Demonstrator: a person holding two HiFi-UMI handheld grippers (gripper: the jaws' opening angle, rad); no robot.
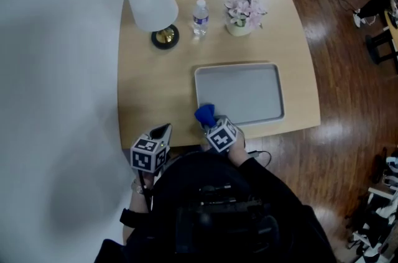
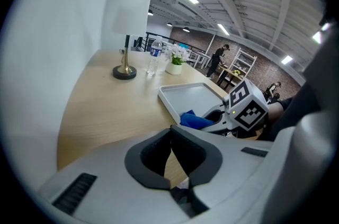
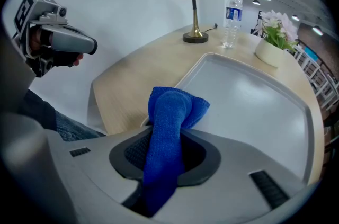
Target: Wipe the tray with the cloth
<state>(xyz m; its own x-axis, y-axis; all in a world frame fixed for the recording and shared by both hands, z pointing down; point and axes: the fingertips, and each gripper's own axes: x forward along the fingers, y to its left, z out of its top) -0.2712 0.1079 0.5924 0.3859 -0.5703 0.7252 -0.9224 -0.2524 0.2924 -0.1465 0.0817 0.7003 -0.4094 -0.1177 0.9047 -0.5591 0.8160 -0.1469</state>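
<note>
a: blue cloth (image 3: 168,112) first. pinched firmly between the jaws of the right gripper (image 3: 168,134), jaws part-closed around the bunched fabric, a rolled fold poking out past the fingertips.

b: and right under that fold, the grey tray (image 1: 245,94). cloth at the tray corner closest to the right gripper, over the rim there. touching it or just above? hard to call from any view.

a: rest of the tray stretching away ahead of the right gripper and off to its right, lying flat on the wooden table (image 1: 149,87).

b: over to the left gripper (image 2: 170,131) now. out to the left of the right one, well apart from it, above the table near its front edge, clear of the tray.

a: jaws together at the tips there, nothing caught between them. empty, angled down toward the tabletop.

b: farther out, past the tray's far rim as seen from the right gripper: white-shaded lamp (image 1: 152,4) on a brass foot, ahead and to the left.

a: clear water bottle (image 1: 199,18) just to the right of the lamp, then a pot of pale flowers (image 1: 242,13) further right again. all three upright, none touching the tray.

b: white wall (image 1: 56,69) to the left of the left gripper, dark wood floor (image 1: 342,69) off to the right of the right one.
</note>
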